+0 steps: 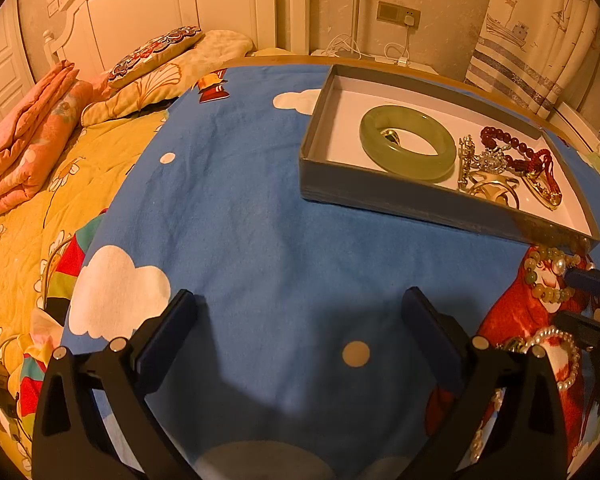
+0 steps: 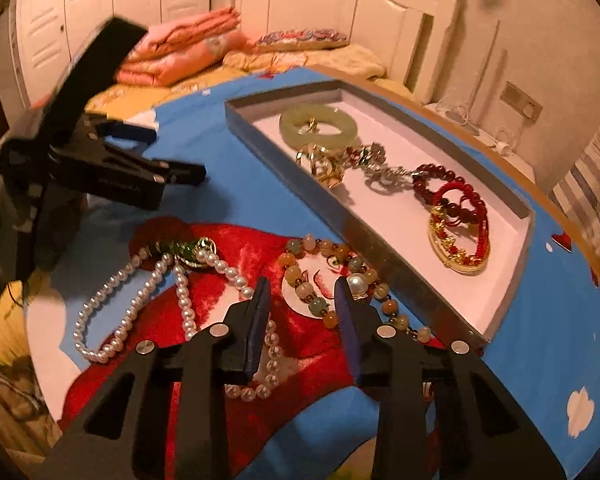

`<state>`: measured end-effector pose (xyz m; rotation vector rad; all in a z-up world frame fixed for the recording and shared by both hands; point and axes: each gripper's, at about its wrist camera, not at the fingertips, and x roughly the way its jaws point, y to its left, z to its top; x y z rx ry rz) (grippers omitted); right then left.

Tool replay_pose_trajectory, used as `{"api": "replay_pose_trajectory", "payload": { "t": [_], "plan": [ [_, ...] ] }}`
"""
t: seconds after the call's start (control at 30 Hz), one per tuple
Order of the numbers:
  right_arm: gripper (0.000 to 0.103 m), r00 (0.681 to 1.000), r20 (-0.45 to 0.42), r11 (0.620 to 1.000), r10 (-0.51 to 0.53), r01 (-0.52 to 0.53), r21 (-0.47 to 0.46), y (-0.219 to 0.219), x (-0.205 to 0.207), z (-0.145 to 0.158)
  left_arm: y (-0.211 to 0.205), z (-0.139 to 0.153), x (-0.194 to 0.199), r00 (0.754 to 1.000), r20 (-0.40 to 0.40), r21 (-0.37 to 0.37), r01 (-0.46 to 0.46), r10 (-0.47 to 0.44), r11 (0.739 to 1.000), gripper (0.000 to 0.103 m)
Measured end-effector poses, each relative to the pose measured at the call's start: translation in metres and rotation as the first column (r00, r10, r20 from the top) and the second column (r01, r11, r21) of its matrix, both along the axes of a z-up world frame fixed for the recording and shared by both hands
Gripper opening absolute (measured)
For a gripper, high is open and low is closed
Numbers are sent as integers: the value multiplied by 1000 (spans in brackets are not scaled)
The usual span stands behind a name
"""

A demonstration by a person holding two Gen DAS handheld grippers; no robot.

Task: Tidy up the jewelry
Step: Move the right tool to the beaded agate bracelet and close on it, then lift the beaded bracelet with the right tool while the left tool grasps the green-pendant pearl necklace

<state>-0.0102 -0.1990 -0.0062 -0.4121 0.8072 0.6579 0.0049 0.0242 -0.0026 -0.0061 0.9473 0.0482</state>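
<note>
The left hand-held gripper (image 1: 300, 312) hovers over the blue cloth (image 1: 240, 200) on the desk, its fingers wide apart and empty. To its right, the right hand-held gripper (image 2: 303, 292) stands half closed around beads of the coloured bead bracelet (image 2: 324, 276), not yet pinching it. The pearl necklace (image 2: 140, 292) lies beside it. Further right, the grey tray (image 2: 380, 248) holds the jade bangle (image 2: 320, 124) and the red bead bracelet (image 2: 452, 188).

Your grey tray (image 2: 380, 236) holds a jade bangle (image 2: 320, 126), red bead bracelets (image 2: 456, 196) and gold pieces; pearl necklace (image 2: 140, 300) and multicoloured bead bracelet (image 2: 316, 304) lie beside it.
</note>
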Motion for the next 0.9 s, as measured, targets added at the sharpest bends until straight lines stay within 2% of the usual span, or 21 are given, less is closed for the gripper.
{"api": "replay_pose_trajectory", "payload": {
  "t": [0.07,0.33,0.43,0.5,0.6,0.73,0.83,0.9],
  "plan": [
    [32,1000,-15,1000,10,-10,-15,2,4,-5,0,0,0,1000,0,0,0,0,1000,101],
    [31,998,-53,999,35,-34,23,0,15,-6,0,0,2,1000,0,-1,1,-1,1000,101],
    [23,997,-46,998,58,-57,21,4,12,-6,0,0,2,1000,-1,-2,1,-1,1000,101],
    [12,997,-35,997,70,-70,16,7,10,-6,0,0,1,1000,0,-1,1,-1,1000,101],
    [11,998,-12,998,60,-60,18,5,7,-5,0,0,1,1000,0,-2,1,-1,1000,101],
    [11,1000,0,990,-5,5,140,-18,8,9,0,0,1,1000,0,-2,2,-2,1000,101],
    [11,998,-1,970,-56,55,239,-36,9,21,1,1,2,1000,4,-13,8,-8,1000,100],
    [11,997,5,959,-80,76,274,-45,9,28,0,7,-3,998,35,-63,47,-45,997,100]
  ]
}}
